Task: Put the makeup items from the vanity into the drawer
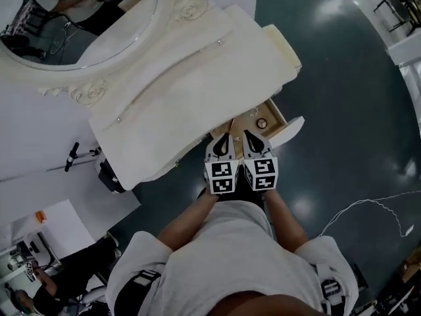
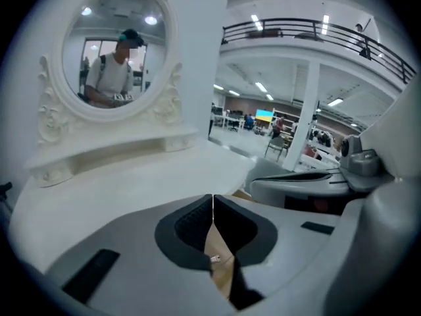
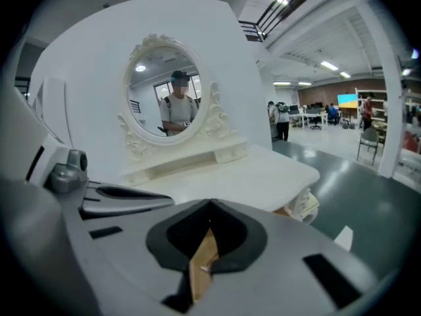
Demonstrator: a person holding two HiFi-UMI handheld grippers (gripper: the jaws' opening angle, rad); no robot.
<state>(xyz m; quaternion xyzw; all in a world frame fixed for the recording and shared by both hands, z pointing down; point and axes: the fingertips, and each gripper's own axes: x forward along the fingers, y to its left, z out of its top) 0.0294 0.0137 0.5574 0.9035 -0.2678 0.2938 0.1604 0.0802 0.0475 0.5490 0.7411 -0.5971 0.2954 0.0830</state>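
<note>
Nearest my chest, my left gripper (image 1: 222, 143) and right gripper (image 1: 254, 141) hang side by side, tips angled down over the open drawer (image 1: 281, 116). Both pairs of fingers are pressed together and hold nothing; each gripper view shows only the drawer's wooden floor through the slit.

I judge I hold them tucked in and empty because the vanity top (image 1: 191, 78) looks bare in every view, while a small round item (image 1: 262, 123) already lies in the drawer. So the loading seems done, and pushing the drawer in may be all that is left.

The mirror (image 1: 79, 18) stands at the back of the vanity. The top's front edge overhangs the rear of the drawer, hiding what lies there. A white cable (image 1: 368, 206) trails on the floor, well apart.
</note>
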